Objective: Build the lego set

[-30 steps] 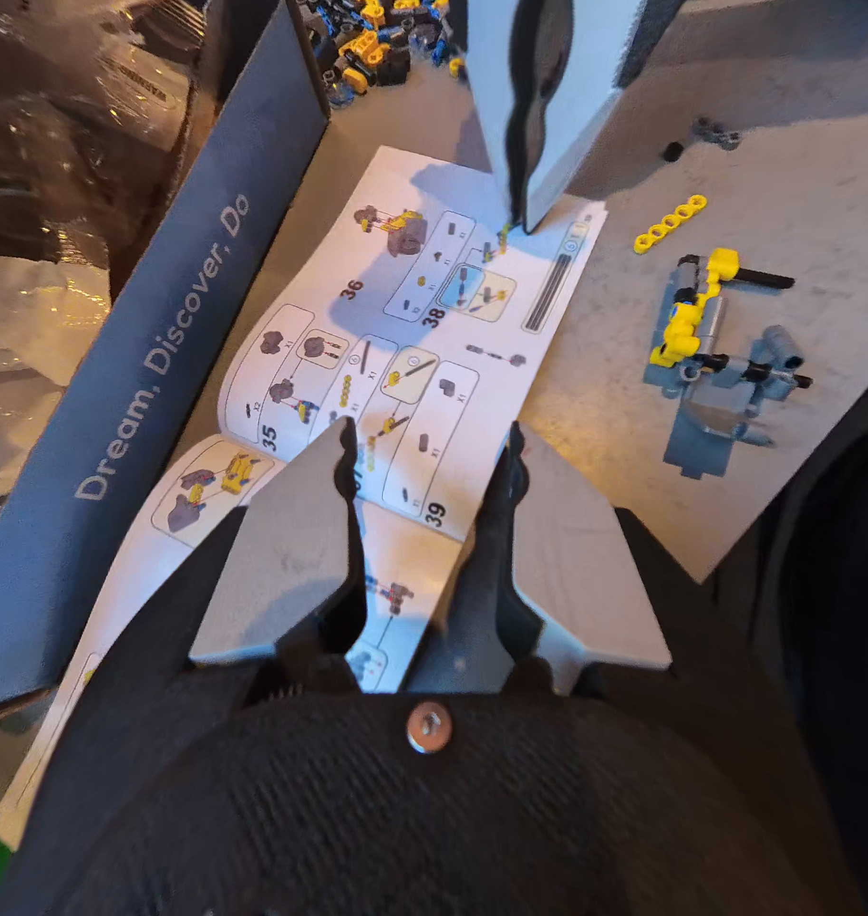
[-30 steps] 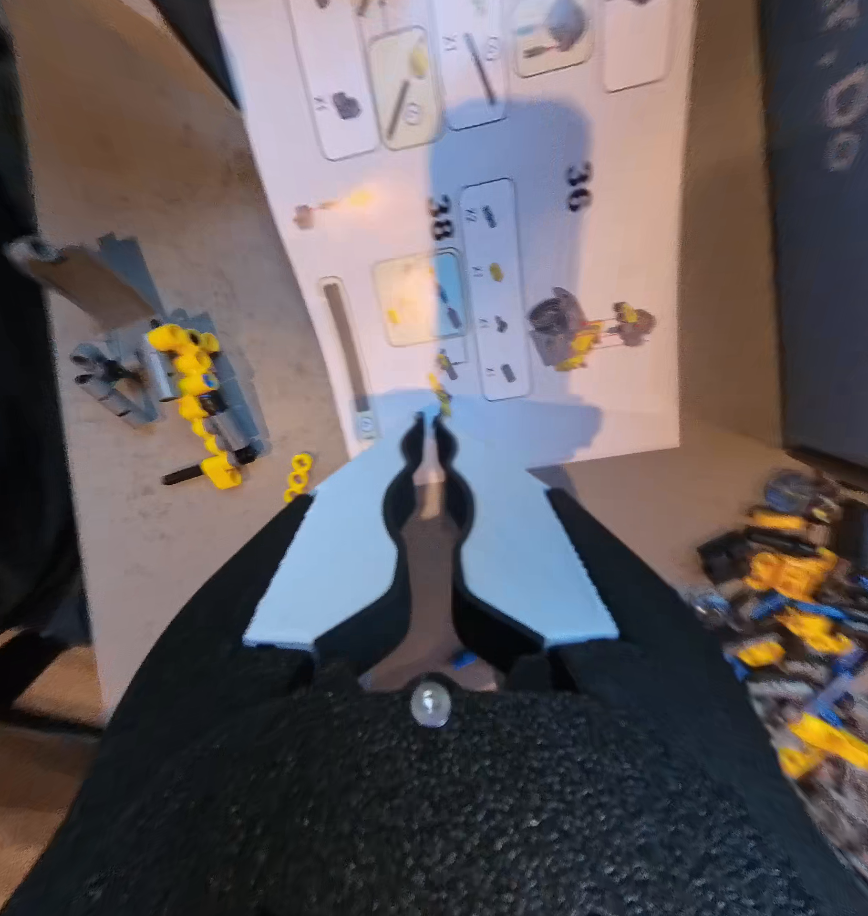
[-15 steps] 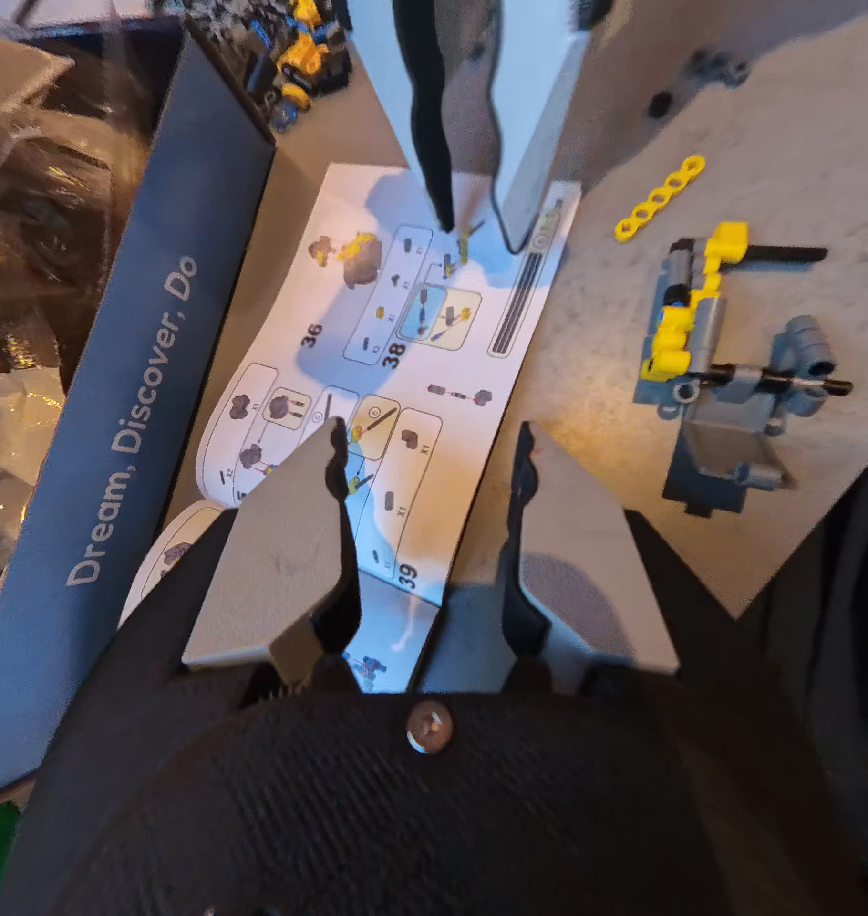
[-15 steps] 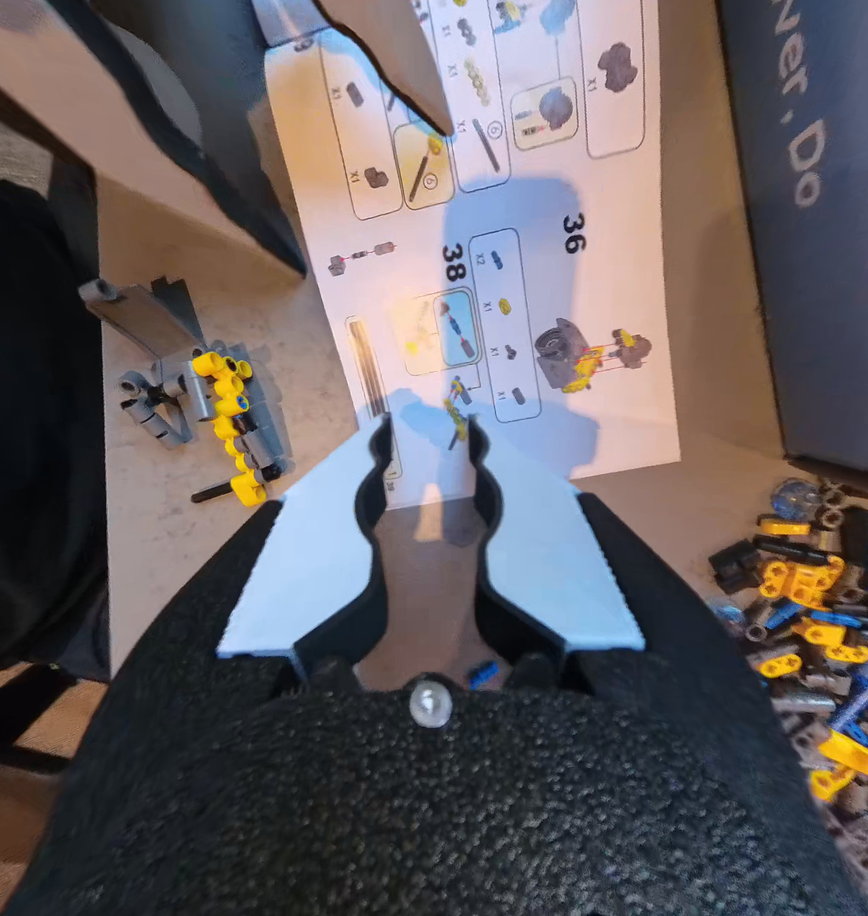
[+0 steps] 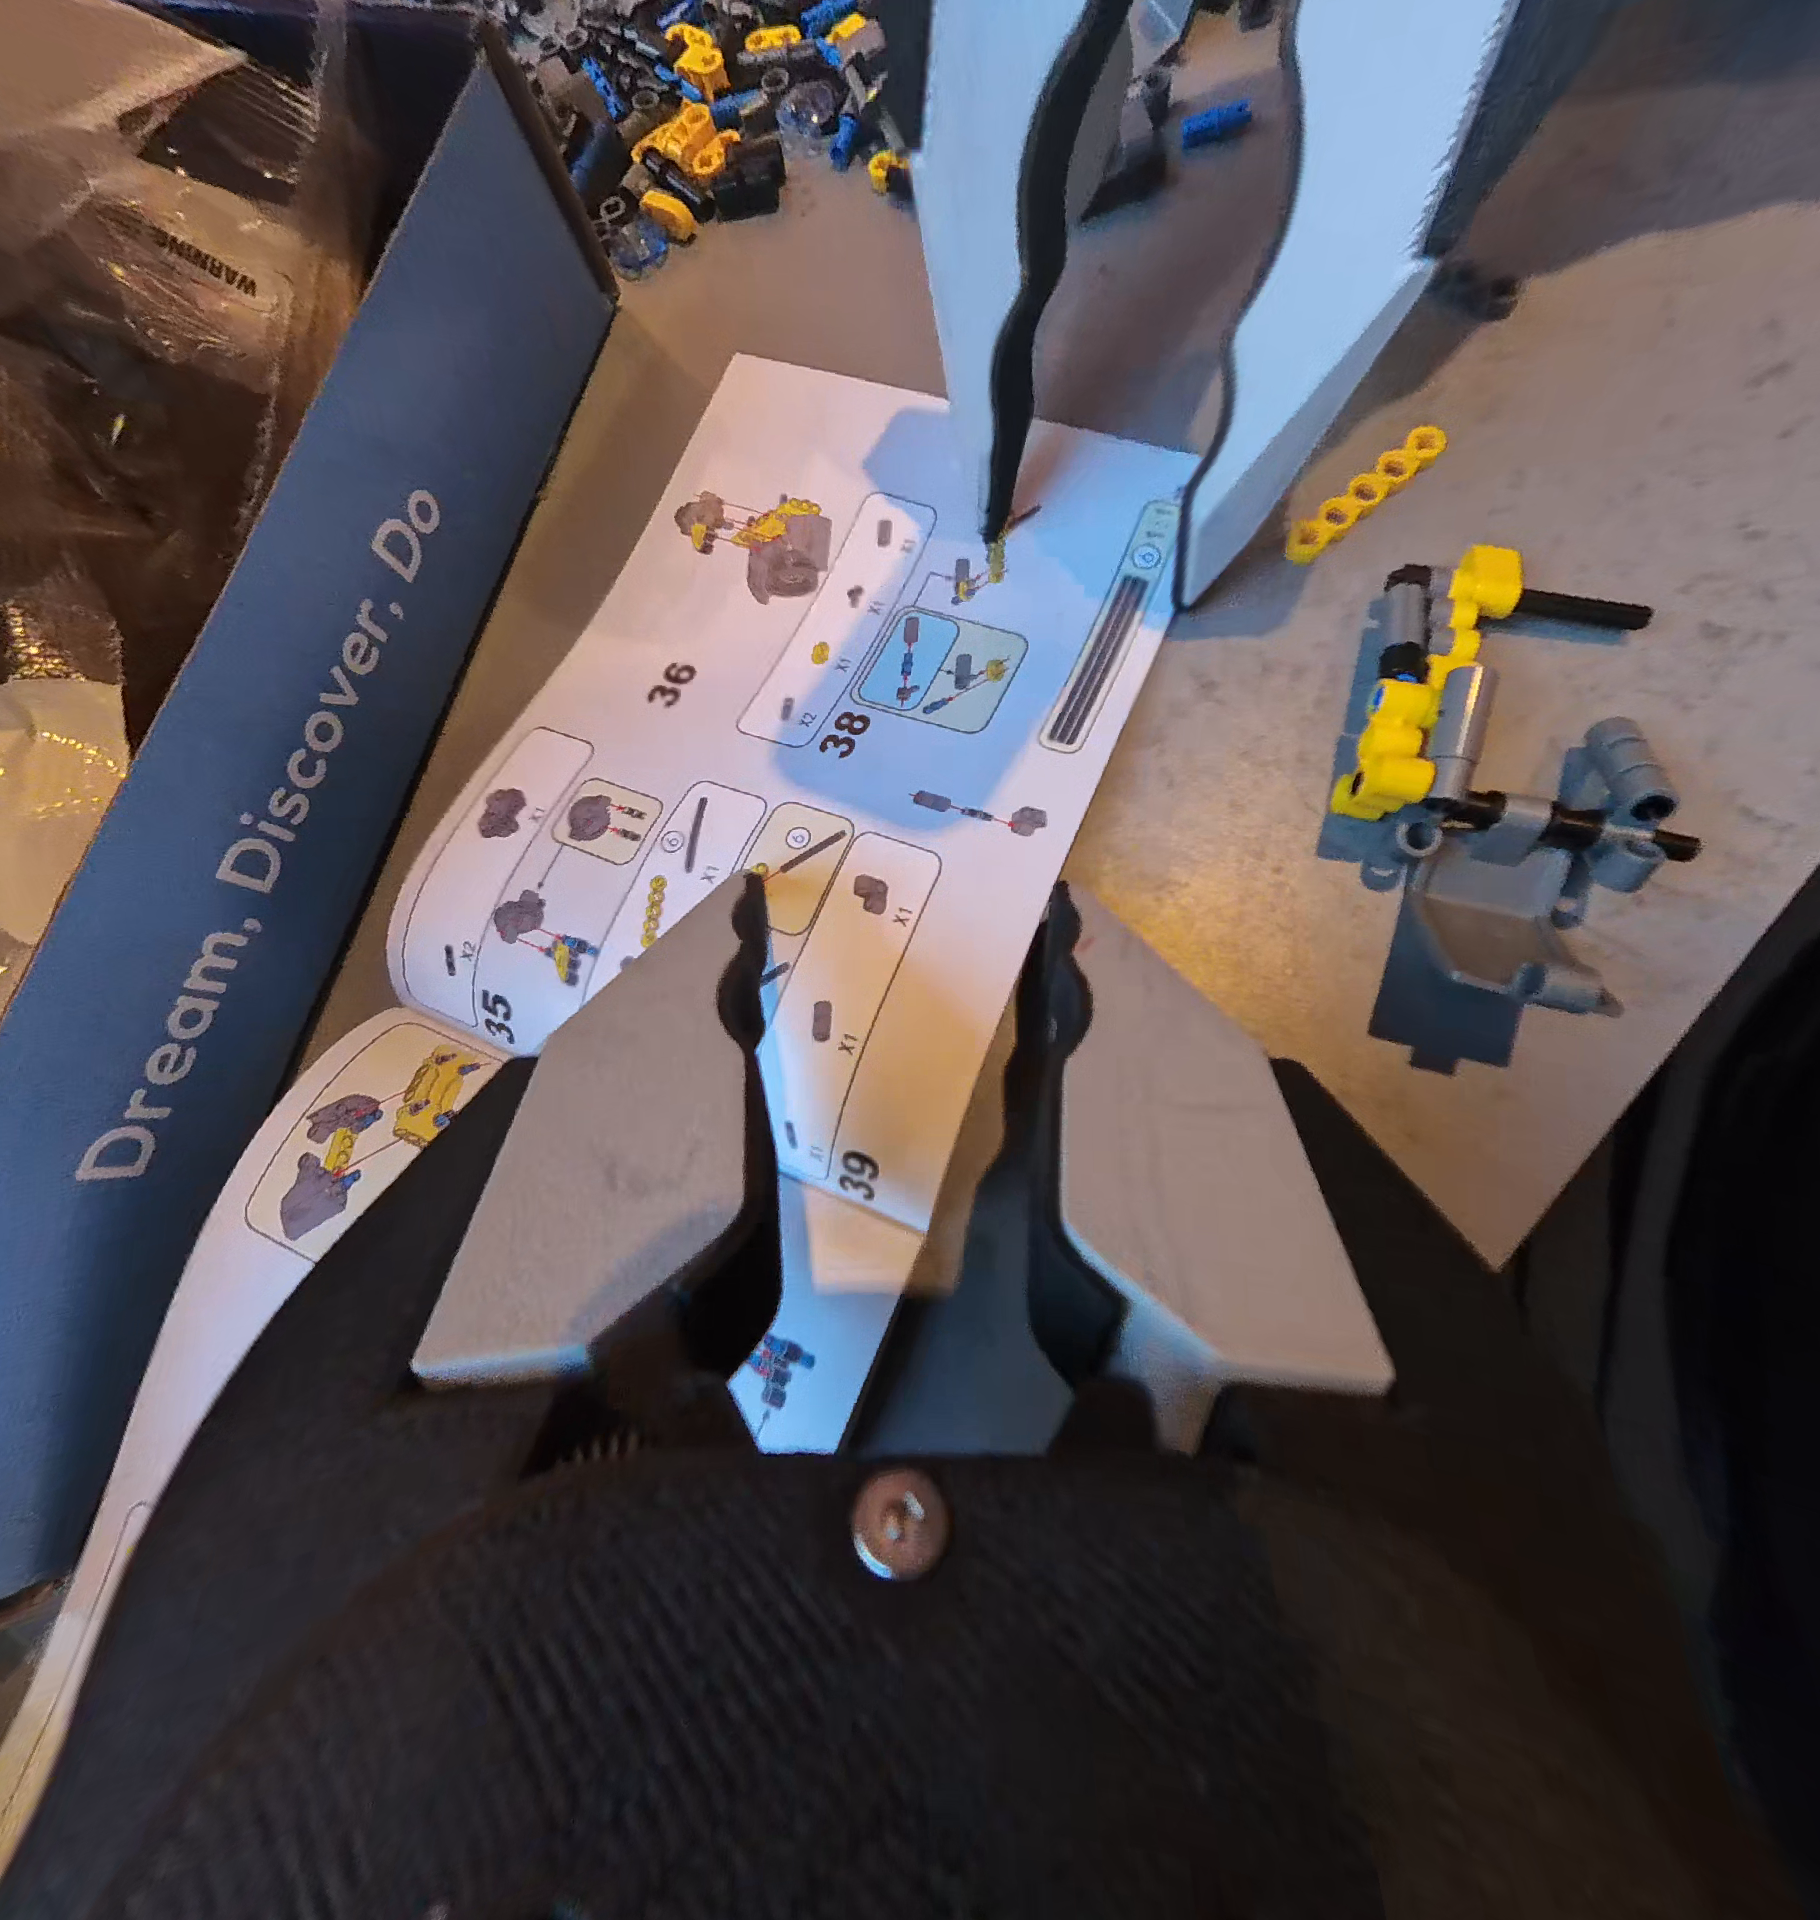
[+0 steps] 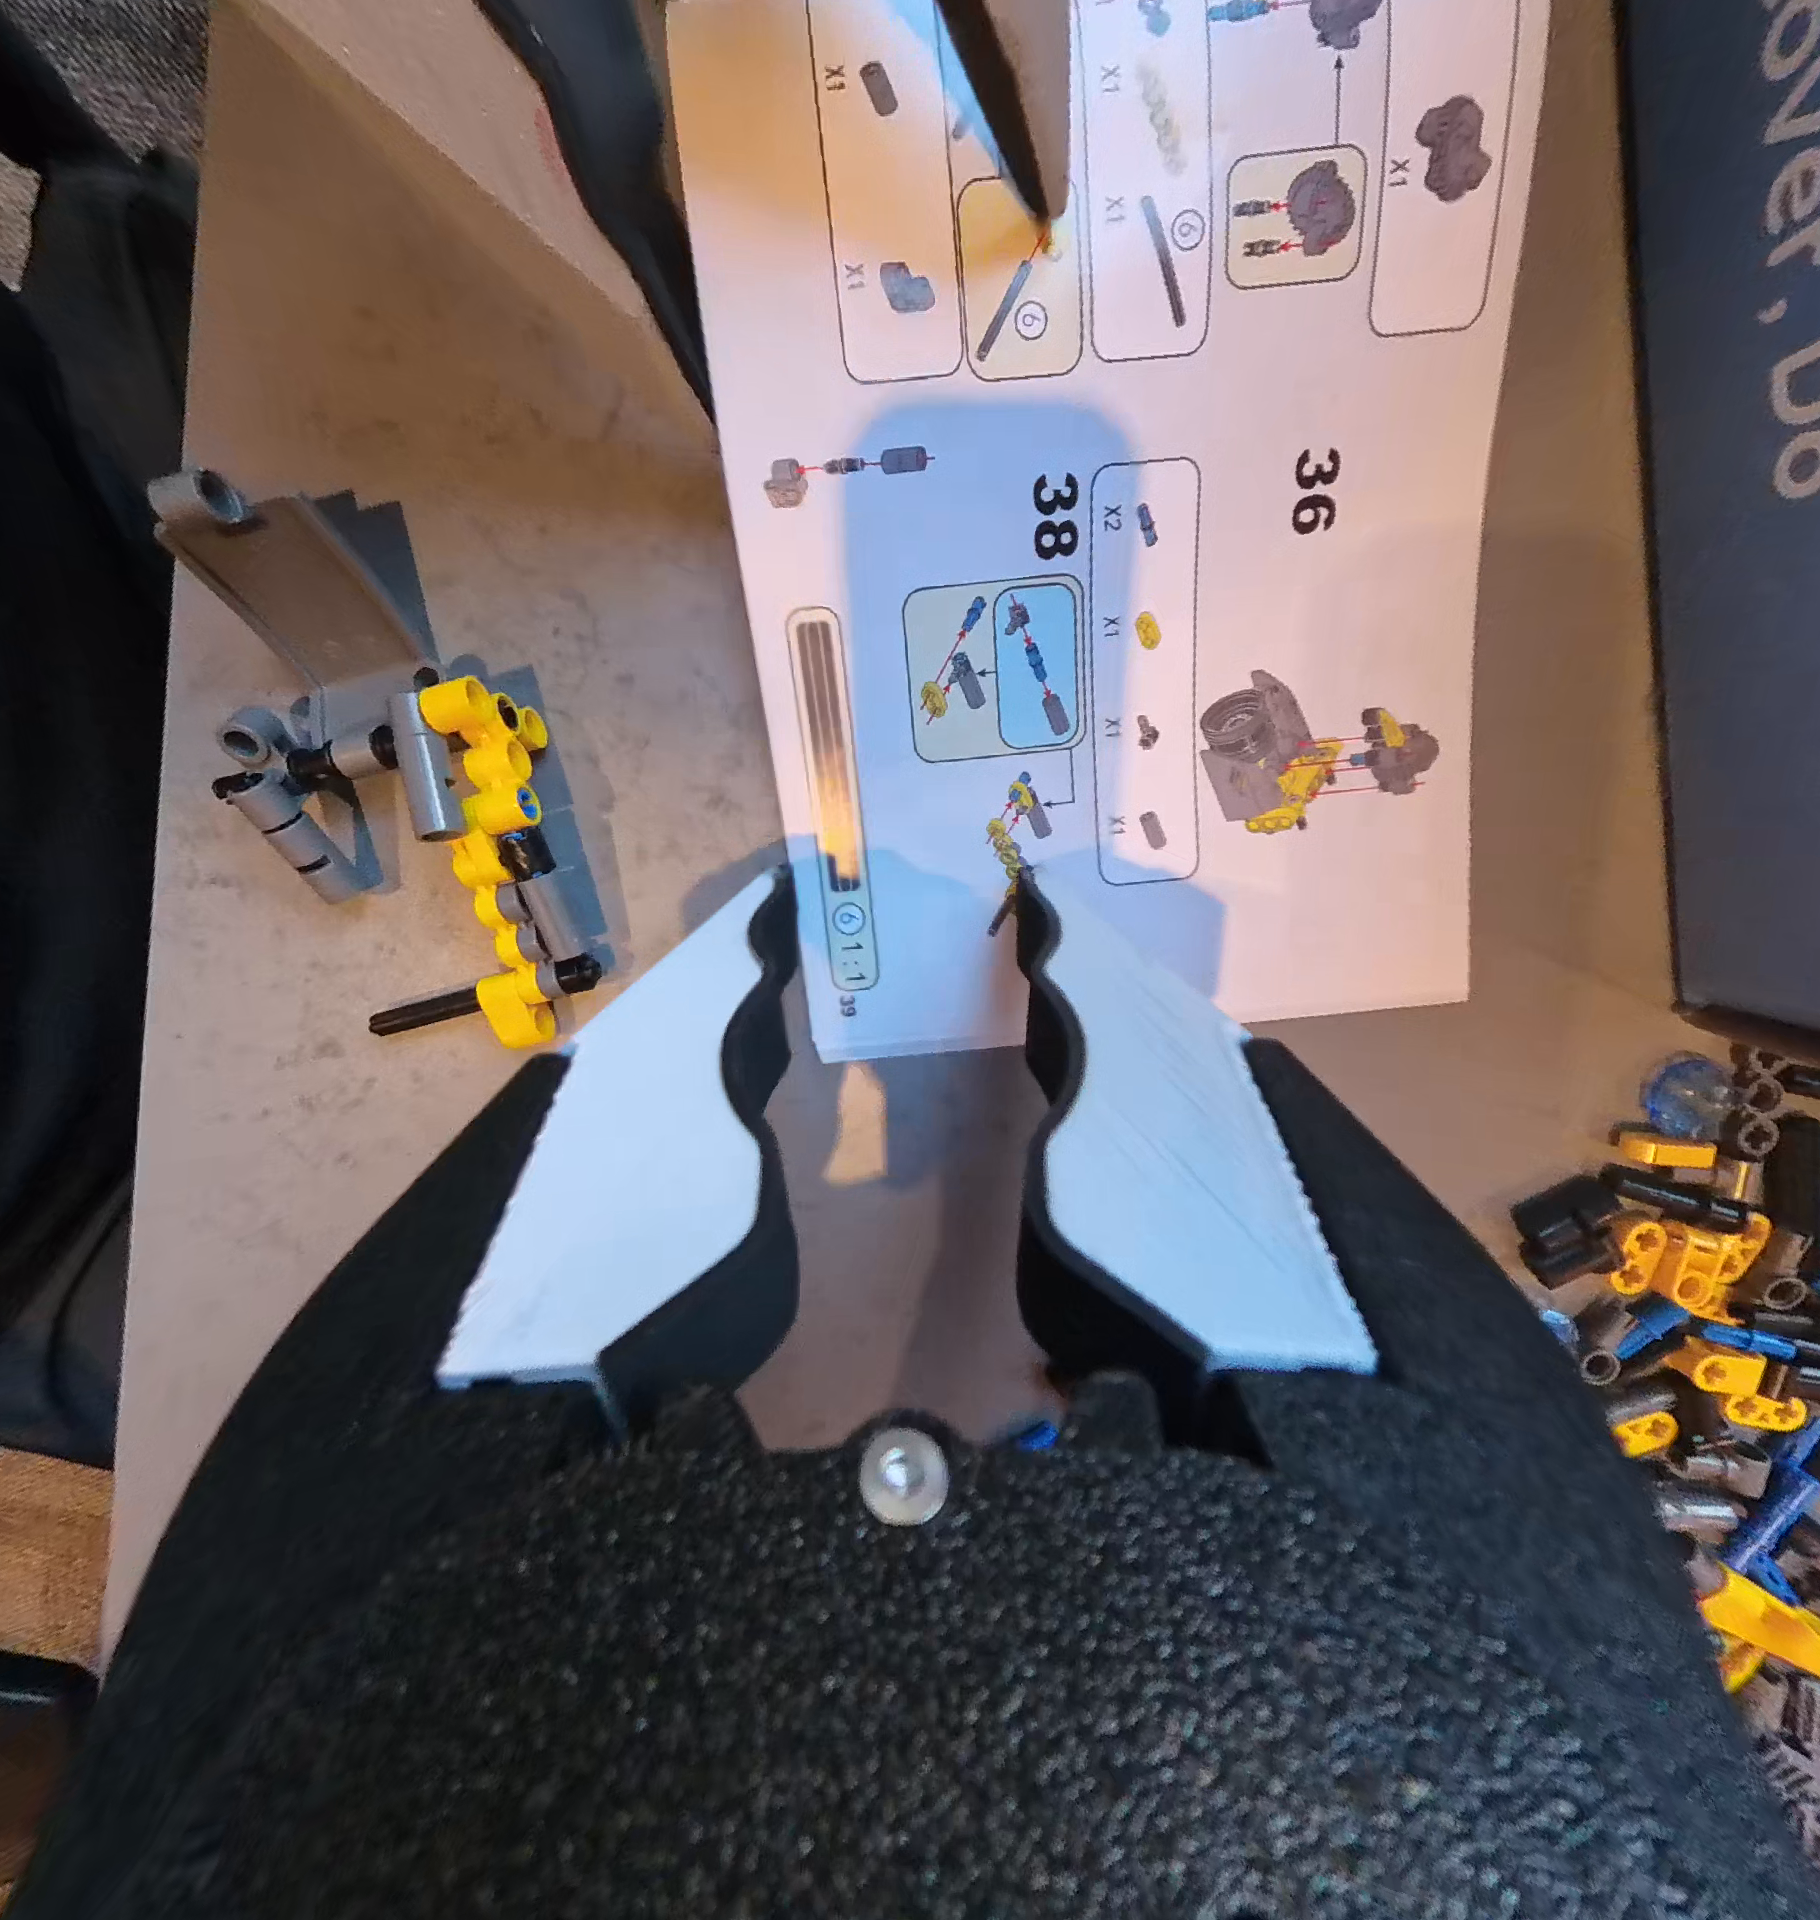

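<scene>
An open instruction booklet [image 5: 885, 748] lies on the beige table [image 5: 1612, 416]; it also shows in the right wrist view [image 6: 1249, 520]. My left gripper [image 5: 904, 899] is open and empty, hovering over the booklet's near page. My right gripper [image 6: 904, 883] is open and empty, its tips at the booklet's far edge; it shows from the front in the left wrist view [image 5: 1091, 561]. A grey and yellow brick assembly [image 5: 1457, 810] with black axles lies right of the booklet, apart from both grippers, and shows in the right wrist view [image 6: 438, 790]. A yellow holed beam [image 5: 1368, 494] lies beside it.
A dark blue cardboard box [image 5: 262, 779] stands along the booklet's left side [image 6: 1758, 416]. A pile of loose black, yellow and blue parts [image 5: 719, 135] lies beyond the booklet [image 6: 1716, 1351]. Crumpled plastic bags [image 5: 106, 312] sit in the box. The table's edge [image 5: 1664, 1091] runs close to the assembly. There is about 9 centimetres between the tips of the two grippers.
My right gripper has gone from shut to wide open at the booklet's edge. My left gripper stays open and has shifted a little over the booklet.
</scene>
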### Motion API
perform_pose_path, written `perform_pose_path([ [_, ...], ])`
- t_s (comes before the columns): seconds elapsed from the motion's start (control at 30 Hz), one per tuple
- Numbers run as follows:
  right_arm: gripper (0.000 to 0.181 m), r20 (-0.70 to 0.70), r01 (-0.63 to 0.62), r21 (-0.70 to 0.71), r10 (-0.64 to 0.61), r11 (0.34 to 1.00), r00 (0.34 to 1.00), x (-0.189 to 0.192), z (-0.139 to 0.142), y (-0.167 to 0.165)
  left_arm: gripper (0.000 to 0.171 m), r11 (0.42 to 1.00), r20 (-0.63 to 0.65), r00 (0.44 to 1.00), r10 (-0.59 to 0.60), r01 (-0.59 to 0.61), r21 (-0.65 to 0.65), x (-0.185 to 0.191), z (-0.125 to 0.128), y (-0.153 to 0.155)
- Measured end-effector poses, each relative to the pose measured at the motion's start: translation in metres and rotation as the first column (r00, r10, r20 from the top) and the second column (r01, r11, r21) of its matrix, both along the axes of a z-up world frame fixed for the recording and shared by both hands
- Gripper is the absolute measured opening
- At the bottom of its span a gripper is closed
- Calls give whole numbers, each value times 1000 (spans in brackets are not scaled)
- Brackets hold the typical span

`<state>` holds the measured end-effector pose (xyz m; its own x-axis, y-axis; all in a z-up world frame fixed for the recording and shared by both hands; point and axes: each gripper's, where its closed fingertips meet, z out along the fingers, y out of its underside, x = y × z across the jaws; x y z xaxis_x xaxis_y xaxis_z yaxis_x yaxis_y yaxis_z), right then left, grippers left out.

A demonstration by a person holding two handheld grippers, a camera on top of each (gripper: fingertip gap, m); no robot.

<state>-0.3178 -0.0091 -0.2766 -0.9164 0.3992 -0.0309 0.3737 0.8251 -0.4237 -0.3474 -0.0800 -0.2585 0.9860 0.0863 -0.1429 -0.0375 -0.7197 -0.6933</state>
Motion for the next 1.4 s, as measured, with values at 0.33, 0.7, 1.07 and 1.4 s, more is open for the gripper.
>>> perform_pose_path([
  [0.33, 1, 81, 22, -59, -17, 998, 997, 2, 1, 1, 52, 1000, 26, 1000, 2, -2, 27, -3, 5, -4],
  [0.7, 43, -64, 142, -168, -154, 976, 986, -29, 35, 6, 67, 997, 31, 999, 34, -36, 63, -7, 12, 5],
  [1.07, 87, -198, 117, -158, -148, 980, 969, -31, 45, 14, 89, 994, 83, 991, 106, -106, -10, -19, -1, -11],
  [1.4, 78, 0, -62, 87, 62, 994, 998, -25, -3, 1, 81, 995, 106, 991, 87, -80, -64, -18, -15, -34],
])
